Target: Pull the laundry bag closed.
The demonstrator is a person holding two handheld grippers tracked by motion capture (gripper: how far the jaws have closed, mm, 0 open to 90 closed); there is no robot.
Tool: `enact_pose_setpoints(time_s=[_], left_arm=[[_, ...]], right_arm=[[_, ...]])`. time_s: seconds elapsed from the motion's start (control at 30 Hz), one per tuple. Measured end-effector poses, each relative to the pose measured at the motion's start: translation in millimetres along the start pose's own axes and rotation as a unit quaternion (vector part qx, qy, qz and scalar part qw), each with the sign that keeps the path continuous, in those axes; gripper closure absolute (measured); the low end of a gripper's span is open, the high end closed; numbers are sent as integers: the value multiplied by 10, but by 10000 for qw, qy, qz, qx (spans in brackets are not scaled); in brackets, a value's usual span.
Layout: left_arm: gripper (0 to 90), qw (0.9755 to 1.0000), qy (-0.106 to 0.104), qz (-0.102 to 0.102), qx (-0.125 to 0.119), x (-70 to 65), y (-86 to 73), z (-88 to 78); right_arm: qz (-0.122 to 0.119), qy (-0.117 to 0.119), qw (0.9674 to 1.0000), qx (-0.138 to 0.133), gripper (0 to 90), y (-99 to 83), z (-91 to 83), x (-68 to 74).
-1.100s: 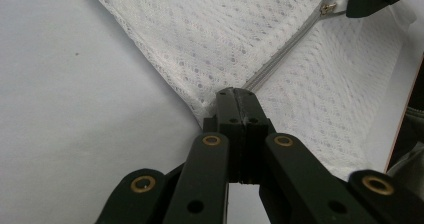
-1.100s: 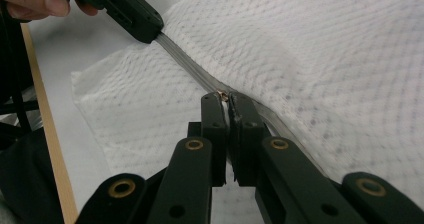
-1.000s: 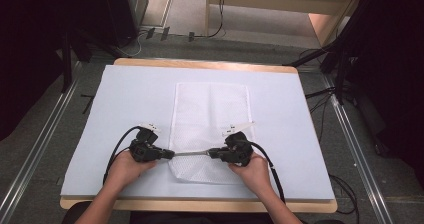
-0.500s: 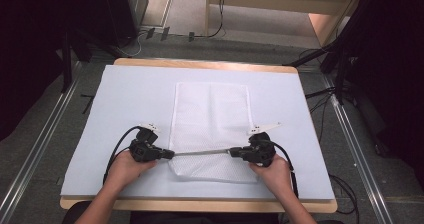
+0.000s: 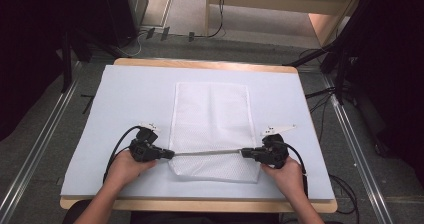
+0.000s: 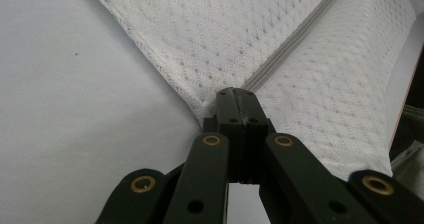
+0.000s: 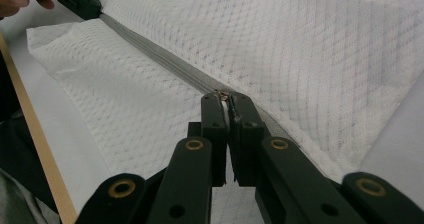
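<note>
White mesh zipper bag (image 5: pixel 212 129) lies flat mid-table on the pale mat (image 5: pixel 125 99), looking light, floppy, quick to bunch. Grey zipper (image 5: pixel 207 153) is the firm hold: left gripper (image 5: pixel 167 154) clamps the bag's corner by its end, right gripper (image 5: pixel 246 153) pinches the pull.

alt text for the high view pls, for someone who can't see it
Two hand-held grippers pinch the ends of a grey zipper across the near end of a white mesh bag, the left gripper at its left edge and the right gripper at its right. The bag lies flat on a pale sheet covering a wooden table.
</note>
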State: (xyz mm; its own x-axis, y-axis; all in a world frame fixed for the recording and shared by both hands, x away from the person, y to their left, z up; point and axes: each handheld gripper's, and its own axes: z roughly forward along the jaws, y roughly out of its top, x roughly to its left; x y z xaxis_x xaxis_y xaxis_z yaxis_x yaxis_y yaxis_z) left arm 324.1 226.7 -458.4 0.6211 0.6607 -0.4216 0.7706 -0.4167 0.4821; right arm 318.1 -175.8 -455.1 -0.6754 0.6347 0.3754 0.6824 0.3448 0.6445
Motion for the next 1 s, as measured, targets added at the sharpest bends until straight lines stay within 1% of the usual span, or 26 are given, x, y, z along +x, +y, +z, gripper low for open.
enact_pose_setpoints(time_s=[0.13, 0.2, 0.27, 0.33, 0.77, 0.8, 0.83, 1.0], left_arm=[[900, 10000, -4, 1, 1, 2, 0, 0], [900, 10000, -13, -1, 0, 6, 0, 0], [900, 10000, -6, 3, 1, 5, 0, 0], [900, 10000, -7, 1, -4, 5, -1, 0], [900, 10000, 1, 9, -10, 11, -5, -8], [900, 10000, 1, 9, -10, 11, -5, -8], [900, 10000, 9, 8, -7, 10, -5, -10], [900, 10000, 9, -1, -11, 10, -6, -10]], right_arm=[[19, 1, 10000, 6, 886, -5, 2, 2], [30, -39, 10000, 17, 886, -12, -6, -9], [52, -7, 10000, -7, 887, -18, -9, -19], [18, -15, 10000, -7, 886, -19, -6, -16], [55, -24, 10000, -26, 886, -32, -43, -31], [57, -50, 10000, -20, 886, -34, -45, -31], [52, -23, 10000, -34, 886, -38, -49, -37], [76, -48, 9999, -78, 886, -61, -87, -57]])
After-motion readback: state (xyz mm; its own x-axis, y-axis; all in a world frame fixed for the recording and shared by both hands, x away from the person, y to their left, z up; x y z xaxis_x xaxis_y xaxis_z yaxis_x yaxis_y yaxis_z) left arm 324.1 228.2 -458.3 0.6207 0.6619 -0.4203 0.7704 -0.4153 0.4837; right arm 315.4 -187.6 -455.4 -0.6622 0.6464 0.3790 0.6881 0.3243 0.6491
